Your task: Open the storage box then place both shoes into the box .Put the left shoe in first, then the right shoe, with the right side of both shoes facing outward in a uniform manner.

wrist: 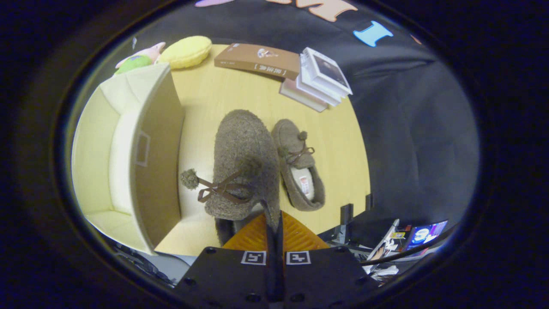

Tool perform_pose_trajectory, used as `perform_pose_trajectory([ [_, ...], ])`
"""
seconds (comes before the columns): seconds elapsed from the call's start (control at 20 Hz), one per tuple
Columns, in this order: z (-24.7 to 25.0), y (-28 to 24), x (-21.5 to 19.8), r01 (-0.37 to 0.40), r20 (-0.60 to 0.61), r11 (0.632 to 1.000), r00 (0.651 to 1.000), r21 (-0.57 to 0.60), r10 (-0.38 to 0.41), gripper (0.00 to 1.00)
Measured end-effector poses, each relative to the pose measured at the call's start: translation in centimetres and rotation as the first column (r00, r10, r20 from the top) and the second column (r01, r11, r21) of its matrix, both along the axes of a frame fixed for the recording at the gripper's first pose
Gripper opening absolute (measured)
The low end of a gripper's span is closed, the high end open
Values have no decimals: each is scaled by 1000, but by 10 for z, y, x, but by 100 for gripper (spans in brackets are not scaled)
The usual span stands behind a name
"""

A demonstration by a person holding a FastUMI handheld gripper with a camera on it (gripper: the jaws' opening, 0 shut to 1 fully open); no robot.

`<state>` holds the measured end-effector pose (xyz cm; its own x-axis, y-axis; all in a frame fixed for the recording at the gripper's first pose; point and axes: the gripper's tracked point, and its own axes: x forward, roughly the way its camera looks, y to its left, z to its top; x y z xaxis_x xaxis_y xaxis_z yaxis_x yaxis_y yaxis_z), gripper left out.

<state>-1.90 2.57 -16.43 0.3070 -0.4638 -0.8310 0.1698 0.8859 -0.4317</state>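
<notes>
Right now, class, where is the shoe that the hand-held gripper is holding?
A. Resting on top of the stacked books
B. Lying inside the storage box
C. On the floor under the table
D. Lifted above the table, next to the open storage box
D: the hand-held gripper pinches the held shoe's rim, hanging it between the storage box and the other shoe on the table.

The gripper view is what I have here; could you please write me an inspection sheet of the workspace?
Surface: light wooden table.
Job's things: storage box open; held shoe lifted beside it; second shoe lying on the table.
Clutter: brown book, stack of books, yellow cushion, plush toy.
Gripper: gripper shut on the held shoe's heel edge.
Cables: one black cable off the table.
Surroundings: black cloth wall.
</notes>
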Motion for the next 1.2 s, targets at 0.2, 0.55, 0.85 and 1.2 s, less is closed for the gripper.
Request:
perform_pose_trajectory([
  [0.2,51,21,-6,24,40,999,999,-40,-22,3],
  [0.55,93,116,10,-28,76,999,997,37,25,3],
  [0.85,61,198,39,-67,58,982,997,178,57,3],
  [1.2,-21,236,63,-98,-50,968,992,231,113,3],
])
